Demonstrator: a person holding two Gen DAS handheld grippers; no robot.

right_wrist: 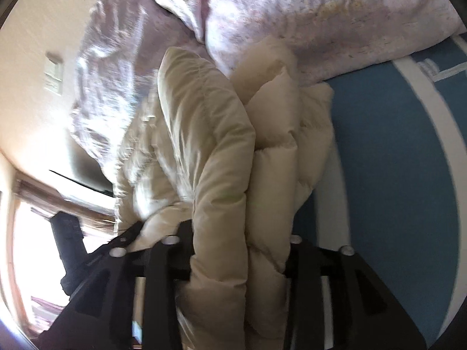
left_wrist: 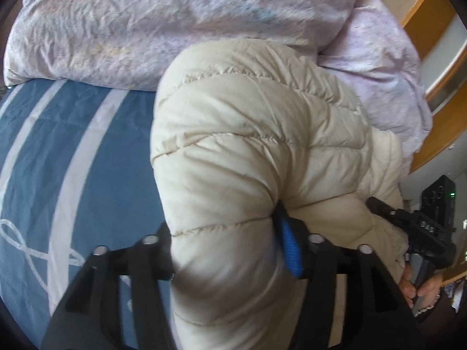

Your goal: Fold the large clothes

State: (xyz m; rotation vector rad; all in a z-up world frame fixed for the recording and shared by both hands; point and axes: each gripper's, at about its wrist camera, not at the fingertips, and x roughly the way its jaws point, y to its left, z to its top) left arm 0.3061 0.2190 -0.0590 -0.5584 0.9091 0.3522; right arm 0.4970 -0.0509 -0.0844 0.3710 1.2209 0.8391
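A cream quilted puffer jacket (left_wrist: pixel 242 145) lies bunched on the blue bed sheet (left_wrist: pixel 38 151). My left gripper (left_wrist: pixel 224 242) is shut on a thick fold of the jacket; its blue pad (left_wrist: pixel 289 248) presses the fabric. In the left wrist view my right gripper (left_wrist: pixel 414 227) shows at the right, held by a hand at the jacket's far edge. In the right wrist view the jacket (right_wrist: pixel 210 145) hangs in folded layers, and my right gripper (right_wrist: pixel 236 239) is shut on those layers. The fingertips of both are buried in fabric.
A pale lilac crumpled duvet (left_wrist: pixel 175 20) is heaped along the far side of the bed, touching the jacket; it also shows in the right wrist view (right_wrist: pixel 306 14). The sheet (right_wrist: pixel 394 175) has white stripes. A wooden bed frame (left_wrist: pixel 437 110) and wall stand at the right.
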